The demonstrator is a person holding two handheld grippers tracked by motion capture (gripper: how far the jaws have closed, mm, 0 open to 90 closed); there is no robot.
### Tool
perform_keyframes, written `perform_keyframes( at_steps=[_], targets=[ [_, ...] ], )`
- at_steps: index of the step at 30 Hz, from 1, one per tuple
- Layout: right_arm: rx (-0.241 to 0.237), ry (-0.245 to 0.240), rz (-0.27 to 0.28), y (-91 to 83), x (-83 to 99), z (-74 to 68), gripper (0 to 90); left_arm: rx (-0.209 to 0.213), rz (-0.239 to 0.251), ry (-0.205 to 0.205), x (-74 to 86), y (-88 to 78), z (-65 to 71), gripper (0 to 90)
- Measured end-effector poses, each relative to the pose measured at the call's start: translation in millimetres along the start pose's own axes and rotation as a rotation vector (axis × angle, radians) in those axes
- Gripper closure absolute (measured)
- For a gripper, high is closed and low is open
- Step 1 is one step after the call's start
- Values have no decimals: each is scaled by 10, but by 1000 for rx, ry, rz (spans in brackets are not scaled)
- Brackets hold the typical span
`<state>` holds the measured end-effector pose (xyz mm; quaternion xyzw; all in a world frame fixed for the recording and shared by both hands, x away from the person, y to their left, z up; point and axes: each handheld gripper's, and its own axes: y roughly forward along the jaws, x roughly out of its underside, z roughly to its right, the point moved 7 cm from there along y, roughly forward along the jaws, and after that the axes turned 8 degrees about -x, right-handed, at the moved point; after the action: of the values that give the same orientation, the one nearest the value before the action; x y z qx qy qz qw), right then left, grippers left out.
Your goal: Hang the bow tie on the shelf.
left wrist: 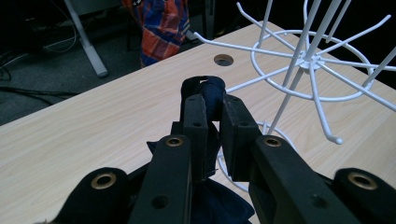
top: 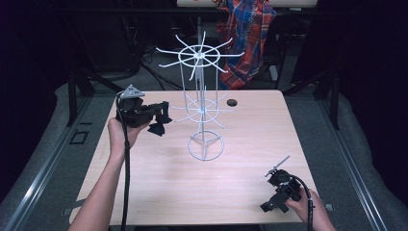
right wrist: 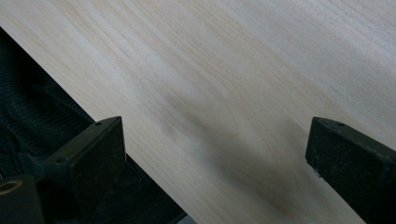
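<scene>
On the pale wooden table (top: 159, 192), the white wire rack (top: 204, 115) serves as the landmark: a tall stand with a ring base, a lower tier of radiating hooked arms and an upper tier above it.

Left of the rack, raised off the tabletop at about the height of the lower tier, the left gripper (top: 161, 115) points toward the rack's centre post. Its jaws are clenched on a piece of dark navy cloth (left wrist: 208, 100); in the left gripper view a bunched fold stands up between the pads and the remainder hangs below them. The cloth therefore lies just left of the rack, near the tips of the lower arms but apart from them.

Well to the right of the rack and nearer the person, at the table's near edge, the right gripper (top: 270, 204) rests low over the wood. Its jaws stand wide and released, with bare tabletop between them.

Governing relation, by judgement: the nearest lower arm (left wrist: 322, 107) runs out from the hub toward the cloth and ends in a small upturned hook (left wrist: 337, 139). That hook sits to the right of, and slightly beyond, the gripped fold. The left hand is by far the nearer, and the move appears to be a short carry rightward onto that hook.
</scene>
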<state>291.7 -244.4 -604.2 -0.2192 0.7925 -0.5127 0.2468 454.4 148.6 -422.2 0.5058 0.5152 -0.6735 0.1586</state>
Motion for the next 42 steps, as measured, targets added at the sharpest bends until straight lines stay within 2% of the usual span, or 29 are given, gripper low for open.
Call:
perform_keyframes(
  at_steps=[3, 12, 13, 17, 22, 23, 25, 28, 42],
  targets=[
    [4, -4, -13, -11, 5, 2, 45, 11, -11, 7, 2, 8, 24, 817],
    [-8, 7, 5, 5, -3, -11, 45, 28, -20, 15, -1, 48, 71, 817],
    [-1, -2, -10, -4, 4, 0, 45, 33, -27, 19, -1, 62, 92, 817],
    [-23, 16, 20, 14, -9, -24, 45, 38, -32, 30, -2, 86, 128, 817],
    [-22, 15, 16, 15, -6, -23, 45, 45, -33, 36, 0, 99, 154, 817],
    [2, -1, -11, -3, 6, 3, 45, 50, -35, 34, 3, 108, 171, 817],
    [-10, 15, 7, 14, -5, -16, 45, 55, -40, 41, 7, 114, 190, 817],
    [-5, 3, -6, 7, -4, -8, 45, 62, -46, 47, 18, 133, 216, 817],
    [-6, 10, -2, 14, 2, -8, 45, 83, -64, 62, 56, 211, 326, 816]
  ],
)
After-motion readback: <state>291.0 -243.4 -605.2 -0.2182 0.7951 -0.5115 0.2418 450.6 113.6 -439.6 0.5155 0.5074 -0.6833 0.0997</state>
